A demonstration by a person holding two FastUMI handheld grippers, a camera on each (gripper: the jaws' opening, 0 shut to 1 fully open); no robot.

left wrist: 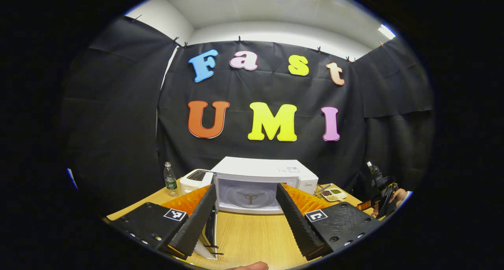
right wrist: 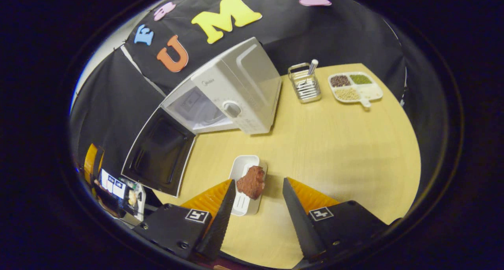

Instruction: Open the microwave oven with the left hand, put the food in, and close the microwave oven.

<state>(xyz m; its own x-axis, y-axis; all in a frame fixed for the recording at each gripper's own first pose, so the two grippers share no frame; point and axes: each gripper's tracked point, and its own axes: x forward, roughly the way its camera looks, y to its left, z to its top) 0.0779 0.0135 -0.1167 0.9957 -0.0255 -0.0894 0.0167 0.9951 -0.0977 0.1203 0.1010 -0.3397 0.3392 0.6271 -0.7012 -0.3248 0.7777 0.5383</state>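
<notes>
Judging from how things lay, the first step was already done: the microwave oven (right wrist: 232, 93) stood with its door (right wrist: 159, 156) swung wide to the cavity's left side, and in the left gripper view the bare turntable (left wrist: 250, 197) showed inside the cavity, with no food on it yet. Loading and closing were both left to do.

The food (right wrist: 252, 181), a reddish-brown chunk, lay on a small white tray (right wrist: 244, 175) on the worktop (right wrist: 334, 144), out in front of the oven and not yet lifted. The tray's long axis ran roughly toward and away from the right gripper (right wrist: 258, 191), its far end pointing up toward the oven's front corner. The food sat toward the tray's right edge, overhanging it slightly.

The right gripper hung just over the near end of the tray with its jaws spread wide, one on each side of the tray and gripping nothing; whether a finger brushed the tray could not be told. The left gripper (left wrist: 246, 199) faced squarely into the open cavity from a little way back, its jaws likewise parted and empty.

The oven's open mouth faced the left gripper, so the tray would probably need to travel leftward and in, across the door side.
</notes>
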